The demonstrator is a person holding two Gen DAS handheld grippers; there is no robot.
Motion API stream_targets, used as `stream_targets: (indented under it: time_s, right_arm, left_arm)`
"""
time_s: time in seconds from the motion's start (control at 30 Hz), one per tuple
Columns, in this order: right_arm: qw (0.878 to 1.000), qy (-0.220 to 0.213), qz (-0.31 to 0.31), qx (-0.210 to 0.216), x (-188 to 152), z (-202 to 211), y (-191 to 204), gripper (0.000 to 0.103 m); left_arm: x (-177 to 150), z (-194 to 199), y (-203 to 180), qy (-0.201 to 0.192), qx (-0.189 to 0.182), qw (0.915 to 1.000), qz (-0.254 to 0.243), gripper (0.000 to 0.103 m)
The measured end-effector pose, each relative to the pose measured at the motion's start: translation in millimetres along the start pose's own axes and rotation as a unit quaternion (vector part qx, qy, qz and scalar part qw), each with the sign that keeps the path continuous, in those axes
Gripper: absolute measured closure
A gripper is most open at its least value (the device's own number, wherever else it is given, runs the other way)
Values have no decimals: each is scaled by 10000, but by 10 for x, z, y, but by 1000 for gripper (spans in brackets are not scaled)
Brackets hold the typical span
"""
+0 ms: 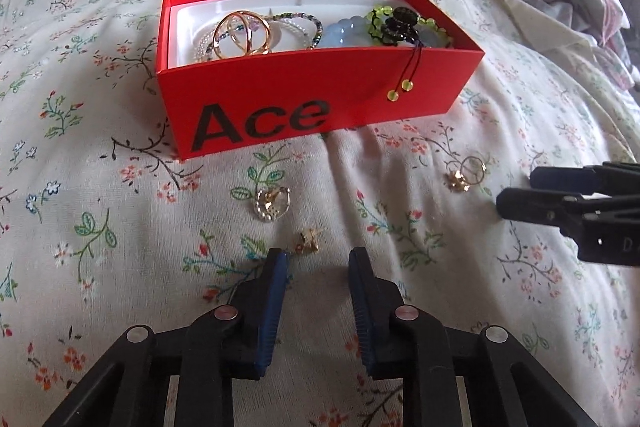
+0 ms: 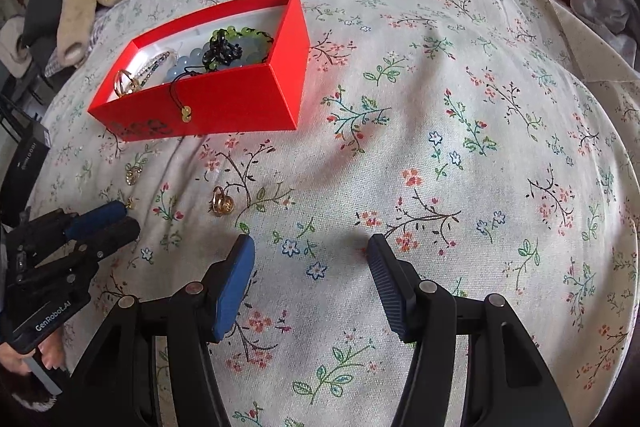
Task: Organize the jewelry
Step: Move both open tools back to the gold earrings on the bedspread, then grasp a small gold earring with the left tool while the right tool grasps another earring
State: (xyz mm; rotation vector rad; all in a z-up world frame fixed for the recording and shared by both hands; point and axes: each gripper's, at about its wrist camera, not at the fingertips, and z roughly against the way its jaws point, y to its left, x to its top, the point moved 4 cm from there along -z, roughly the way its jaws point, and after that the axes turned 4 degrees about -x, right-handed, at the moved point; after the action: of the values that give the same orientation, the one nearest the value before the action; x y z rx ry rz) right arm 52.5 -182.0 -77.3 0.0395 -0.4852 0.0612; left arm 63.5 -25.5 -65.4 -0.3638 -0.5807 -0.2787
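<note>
A: Where does the red box [image 1: 316, 95] sit from the left tool [image 1: 318, 257]?

B: Ahead of it on the flowered bed [image 1: 400, 267], long side facing the tool, long axis running left to right. "Ace" is printed in black on that side. Seen from the right tool [image 2: 310, 245], it lies ahead and to the left, turned at an angle.

A: What's inside?

B: Gold rings [image 1: 240, 34] at the left end, pale blue beads [image 1: 344, 33] in the middle, green beads [image 1: 380, 15] and a black knotted cord at the right. Two cord ends hang over the near wall.

A: And outside?

B: A small gold earring [image 1: 308, 242] just beyond the left tool's tips, a clear crystal piece [image 1: 273, 205] further on, a gold ring [image 1: 466, 174] ahead to the right.

A: The tools?

B: Left: parted a little, holding nothing. Right: spread wide, empty.
</note>
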Motion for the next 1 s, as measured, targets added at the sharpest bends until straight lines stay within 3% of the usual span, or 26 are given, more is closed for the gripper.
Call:
stream_targets:
  time_s: [0.17,0.37,0.83,1.0]
  right_arm:
    - [9999,-7,98,-30,-5,-5,42,41]
    - [9999,-30,144,-51,9,-20,58,41]
    - [9983,-168,508,240,49,-24,366,41]
    - [9971,-217,720,146,102,-81,524,42]
  left_arm:
    - [32,-67,-43,-29,138,9998,-147,80]
    - [50,-81,-41,-17,371,9990,-242,99]
    - [6,117,170,-49,501,9986,138,100]
    - [-32,222,312,-69,519,9981,334,100]
